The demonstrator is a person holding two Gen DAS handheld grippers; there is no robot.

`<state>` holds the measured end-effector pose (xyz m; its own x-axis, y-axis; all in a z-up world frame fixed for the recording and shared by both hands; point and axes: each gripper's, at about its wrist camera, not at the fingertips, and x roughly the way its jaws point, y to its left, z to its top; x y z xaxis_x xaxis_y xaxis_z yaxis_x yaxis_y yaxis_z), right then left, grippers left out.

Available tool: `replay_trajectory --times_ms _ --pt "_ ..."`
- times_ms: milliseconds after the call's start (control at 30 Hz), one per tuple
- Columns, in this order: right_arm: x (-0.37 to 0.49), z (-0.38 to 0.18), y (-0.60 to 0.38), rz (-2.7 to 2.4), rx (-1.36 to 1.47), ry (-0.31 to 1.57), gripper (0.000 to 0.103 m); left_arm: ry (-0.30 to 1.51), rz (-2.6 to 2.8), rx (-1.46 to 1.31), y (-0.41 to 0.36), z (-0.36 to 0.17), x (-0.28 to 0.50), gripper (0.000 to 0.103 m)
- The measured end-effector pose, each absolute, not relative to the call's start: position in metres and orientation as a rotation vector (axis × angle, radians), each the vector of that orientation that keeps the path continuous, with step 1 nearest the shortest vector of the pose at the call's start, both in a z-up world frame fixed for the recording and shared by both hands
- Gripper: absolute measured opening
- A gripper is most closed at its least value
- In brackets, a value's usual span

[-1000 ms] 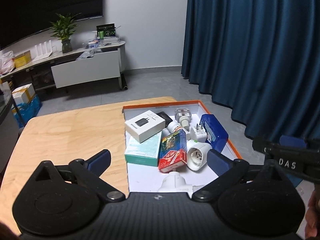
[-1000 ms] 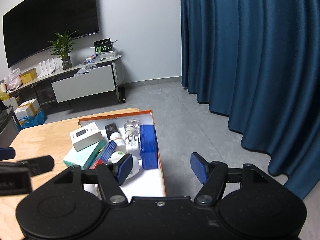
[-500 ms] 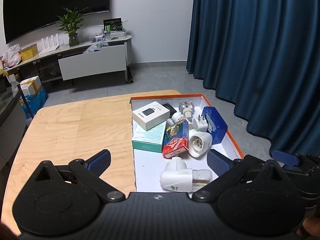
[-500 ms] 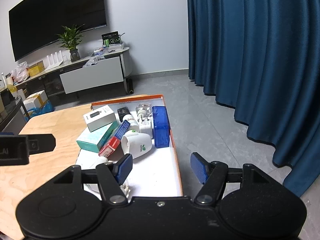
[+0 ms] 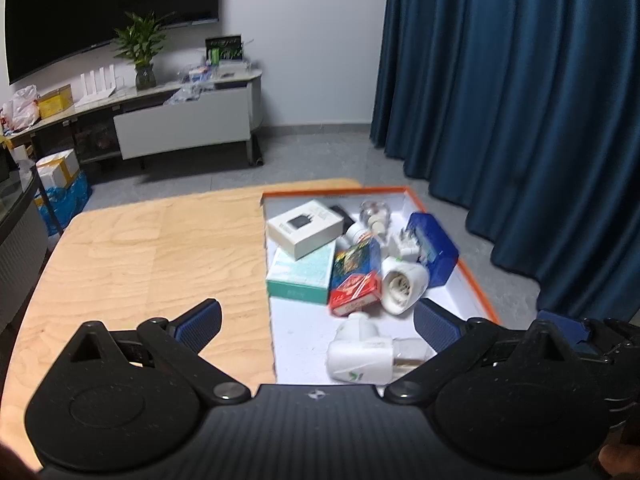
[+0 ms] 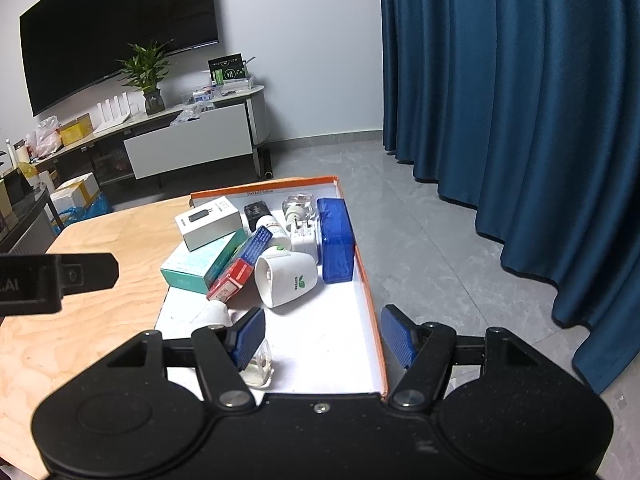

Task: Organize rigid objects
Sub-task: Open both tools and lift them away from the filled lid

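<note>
An orange-rimmed white tray (image 5: 478, 292) (image 6: 370, 308) sits on the right side of a wooden table (image 5: 160, 256) (image 6: 100, 320). It holds several items: a white charger box (image 5: 306, 228) (image 6: 208, 220), a teal box (image 5: 302, 276) (image 6: 200, 266), a red-and-blue carton (image 5: 356, 276) (image 6: 240, 270), a blue box (image 5: 432, 252) (image 6: 336, 240), white plug devices (image 5: 402, 288) (image 6: 286, 276) and another white plug device (image 5: 360, 356). My left gripper (image 5: 316, 322) is open and empty above the tray's near end. My right gripper (image 6: 322, 336) is open and empty over the tray's near right edge.
Blue curtains (image 5: 520, 120) hang to the right over a grey floor. A TV cabinet (image 5: 180, 124) with a plant (image 5: 140, 52) stands at the back wall. Boxes (image 5: 60, 176) sit on the floor at the left. The left gripper's body shows in the right wrist view (image 6: 52, 282).
Both grippers have pulled back and risen, so more of the tray's near end and the nearest white plug device show. Both stayed open.
</note>
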<state>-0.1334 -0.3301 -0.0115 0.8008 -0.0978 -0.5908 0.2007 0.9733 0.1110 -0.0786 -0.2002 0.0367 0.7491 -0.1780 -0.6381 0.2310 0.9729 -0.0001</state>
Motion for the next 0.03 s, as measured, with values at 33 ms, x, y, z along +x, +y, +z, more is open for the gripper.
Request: replay_trajectory --times_ms 33 --pt "-0.1326 -0.0118 -0.3297 -0.159 0.172 0.624 0.078 0.696 -0.22 0.08 -0.1991 0.0359 -0.0774 0.103"
